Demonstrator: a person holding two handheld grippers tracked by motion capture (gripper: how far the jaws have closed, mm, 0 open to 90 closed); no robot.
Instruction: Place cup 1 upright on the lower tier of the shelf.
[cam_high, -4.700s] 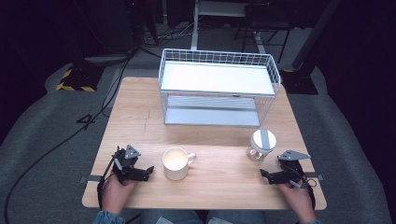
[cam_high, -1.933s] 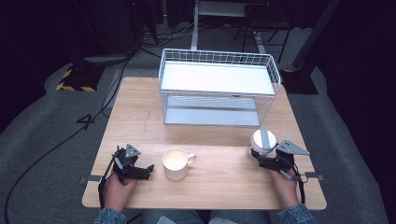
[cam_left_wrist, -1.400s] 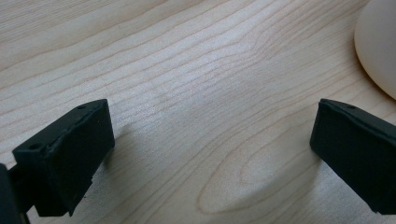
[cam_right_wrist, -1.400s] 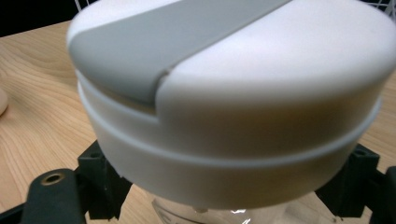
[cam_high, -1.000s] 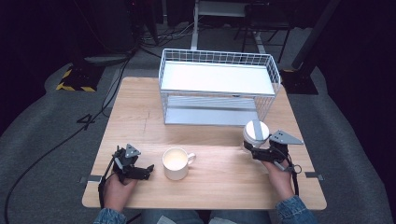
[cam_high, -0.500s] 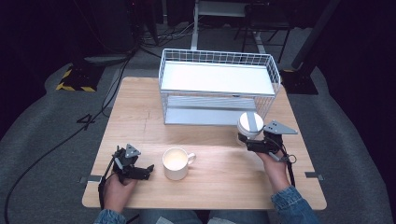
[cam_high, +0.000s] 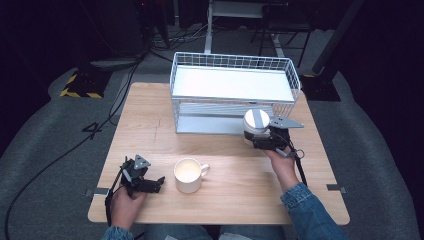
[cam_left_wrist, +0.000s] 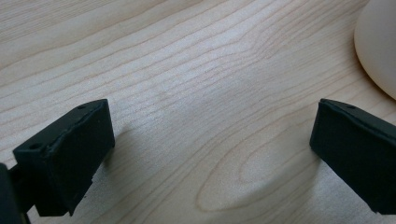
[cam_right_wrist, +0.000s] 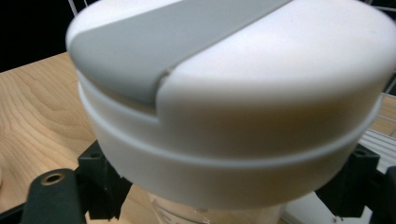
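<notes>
A clear jar with a white lid crossed by a grey stripe (cam_high: 256, 121) hangs just above the table, in front of the wire rack's lower shelf. My right gripper (cam_high: 257, 141) is shut on the jar below its lid. In the right gripper view the lid (cam_right_wrist: 224, 93) looms close, with black pads (cam_right_wrist: 100, 179) pressing on the glass beneath it. A cream mug (cam_high: 188, 174) stands at the front centre of the table. My left gripper (cam_high: 151, 184) rests on the table left of the mug, open, with bare wood between its jaws (cam_left_wrist: 210, 154) and the mug's side (cam_left_wrist: 379, 51) at the right.
A white two-tier wire rack (cam_high: 232, 60) stands at the back of the wooden table (cam_high: 150, 125). Dark floor, cables and stand legs surround the table. Bare wood lies between the mug and the rack.
My right gripper has carried the jar up off the table, leftward and farther away, to the rack's front. The left gripper and the mug have stayed put.
</notes>
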